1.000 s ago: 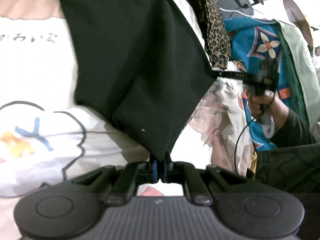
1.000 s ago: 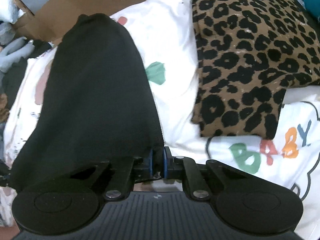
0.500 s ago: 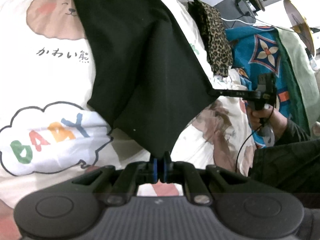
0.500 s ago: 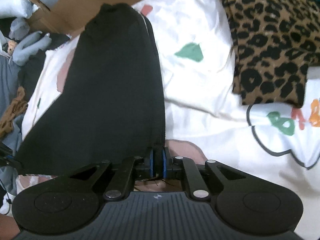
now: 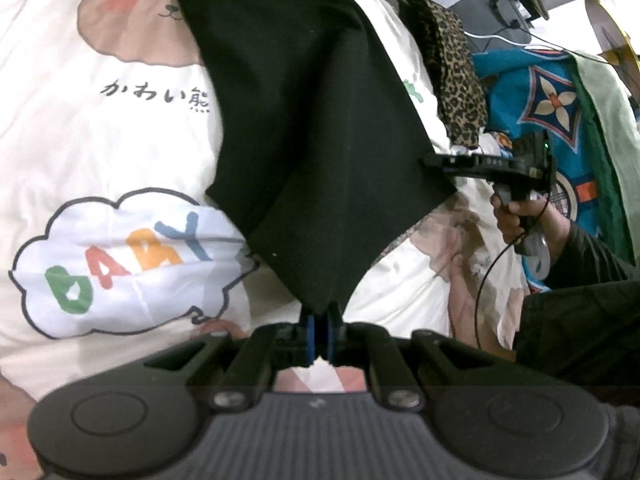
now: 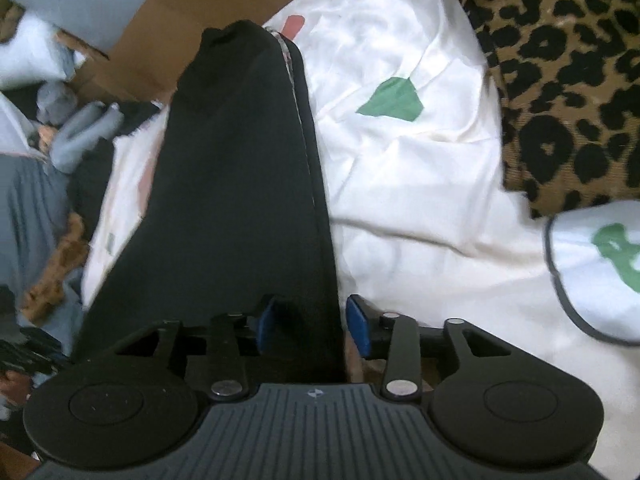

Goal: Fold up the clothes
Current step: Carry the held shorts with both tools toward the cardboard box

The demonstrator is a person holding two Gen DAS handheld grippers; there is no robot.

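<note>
While the left gripper is pinching 1 corner of the black garment above the white bedsheet, the right gripper is opening, pads off the cloth between them; folding looks unfinished.

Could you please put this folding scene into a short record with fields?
garment: black cloth, stretched over the bed
left tongs: shut on a corner of the black cloth
right tongs: jaws opening, black cloth edge between them, pads no longer pressing
surface: white bedsheet with a bear and BABY print
nearby: folded leopard-print cloth on the sheet, apart from the black cloth
</note>
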